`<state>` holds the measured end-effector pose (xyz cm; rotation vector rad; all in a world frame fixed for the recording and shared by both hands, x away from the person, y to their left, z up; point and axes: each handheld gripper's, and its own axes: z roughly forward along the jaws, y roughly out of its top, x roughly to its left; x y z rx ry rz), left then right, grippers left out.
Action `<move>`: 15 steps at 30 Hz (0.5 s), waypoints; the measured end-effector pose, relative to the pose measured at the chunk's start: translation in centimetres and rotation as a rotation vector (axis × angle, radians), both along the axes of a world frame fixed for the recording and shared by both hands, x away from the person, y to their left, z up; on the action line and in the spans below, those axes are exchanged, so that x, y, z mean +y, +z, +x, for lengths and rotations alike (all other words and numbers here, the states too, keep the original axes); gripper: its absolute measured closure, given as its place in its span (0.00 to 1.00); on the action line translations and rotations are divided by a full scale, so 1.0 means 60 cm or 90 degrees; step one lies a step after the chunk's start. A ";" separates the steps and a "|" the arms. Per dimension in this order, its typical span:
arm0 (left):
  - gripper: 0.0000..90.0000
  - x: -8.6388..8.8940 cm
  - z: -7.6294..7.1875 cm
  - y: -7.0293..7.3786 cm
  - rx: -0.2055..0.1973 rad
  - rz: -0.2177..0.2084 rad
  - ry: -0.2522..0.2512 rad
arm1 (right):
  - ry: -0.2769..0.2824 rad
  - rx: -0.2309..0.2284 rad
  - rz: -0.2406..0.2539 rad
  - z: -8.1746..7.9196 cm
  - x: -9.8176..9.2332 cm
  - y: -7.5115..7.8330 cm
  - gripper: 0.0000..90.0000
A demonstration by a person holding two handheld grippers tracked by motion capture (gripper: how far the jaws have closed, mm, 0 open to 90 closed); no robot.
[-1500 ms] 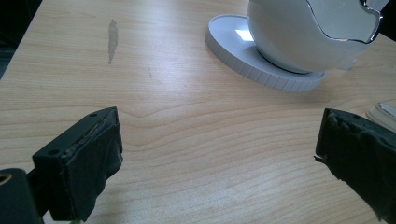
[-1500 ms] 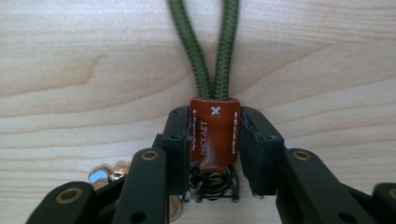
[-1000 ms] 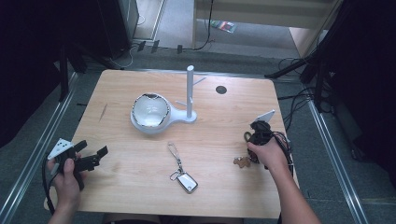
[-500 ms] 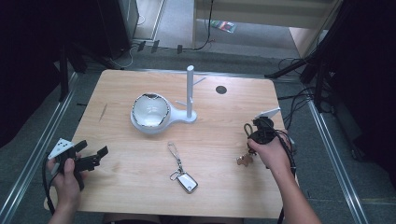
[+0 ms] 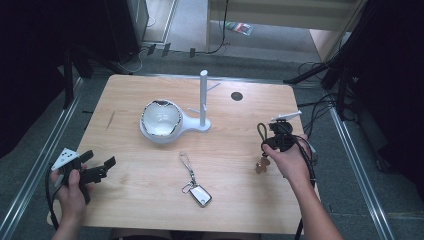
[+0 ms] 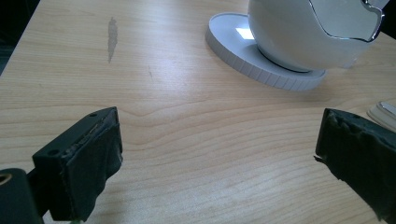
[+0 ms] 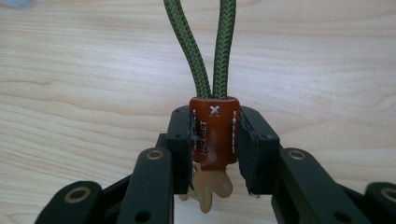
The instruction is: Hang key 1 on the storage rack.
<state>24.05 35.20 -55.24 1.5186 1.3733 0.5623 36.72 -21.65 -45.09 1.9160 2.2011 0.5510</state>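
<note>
My right gripper (image 7: 214,127) is shut on the brown leather tab (image 7: 212,133) of a keychain. Its green cord loop (image 7: 210,46) sticks out past the jaws, and a tan charm (image 7: 210,186) hangs under the tab. In the high view my right gripper (image 5: 274,139) is held over the table's right side, with the cord loop (image 5: 260,131) to its left and the charm (image 5: 261,165) dangling. My left gripper (image 5: 99,160) hovers at the near left corner, open and holding nothing. Its wide-apart jaws frame my left gripper (image 6: 224,154) over bare wood.
A white stand with an upright post (image 5: 203,97) and a cracked-egg bowl (image 5: 160,120) sits at the table's middle; the bowl (image 6: 317,32) rests on a round base (image 6: 261,60). A second keychain with a white fob (image 5: 200,195) lies near the front. A black hole (image 5: 236,95) marks the back.
My right hand has risen a little and lifted the keychain, so the charm now hangs higher over the table. The left hand has stayed put.
</note>
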 end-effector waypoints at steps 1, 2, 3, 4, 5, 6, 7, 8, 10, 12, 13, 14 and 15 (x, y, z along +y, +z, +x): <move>0.01 0.000 0.000 0.000 0.000 0.000 0.000 | 0.005 -0.010 0.002 -0.001 0.002 0.003 0.77; 0.01 0.000 0.000 0.000 0.000 0.000 0.000 | 0.008 -0.018 0.005 -0.001 0.002 0.005 0.77; 0.01 0.000 0.000 0.000 0.000 0.000 0.000 | 0.012 -0.026 0.006 -0.001 0.003 0.008 0.77; 0.01 0.000 0.000 0.000 0.000 0.000 -0.001 | 0.011 -0.035 0.009 -0.002 0.005 0.011 0.77; 0.01 0.000 0.000 0.000 0.000 0.000 0.000 | 0.014 -0.043 0.011 -0.003 0.005 0.013 0.77; 0.01 0.000 0.000 0.000 0.000 0.000 0.000 | 0.015 -0.050 0.011 -0.003 0.006 0.016 0.77; 0.01 0.000 0.000 0.000 0.000 0.000 0.000 | 0.018 -0.060 0.010 -0.004 0.007 0.018 0.77; 0.01 0.000 0.000 0.000 0.000 0.000 0.000 | 0.019 -0.067 0.009 -0.004 0.007 0.020 0.77; 0.01 0.000 0.000 0.000 0.000 0.000 0.000 | 0.019 -0.082 0.015 -0.005 0.007 0.025 0.77; 0.01 0.000 0.000 0.000 0.001 0.000 -0.001 | 0.019 -0.090 0.019 -0.005 0.009 0.028 0.77; 0.01 0.000 0.000 0.000 0.001 0.000 0.000 | 0.024 -0.097 0.017 -0.005 0.011 0.029 0.77; 0.01 0.000 0.000 0.000 0.001 -0.001 -0.001 | 0.028 -0.104 0.013 -0.006 0.013 0.030 0.77; 0.01 0.000 0.000 0.000 0.002 0.000 -0.001 | 0.032 -0.110 0.009 -0.006 0.015 0.031 0.77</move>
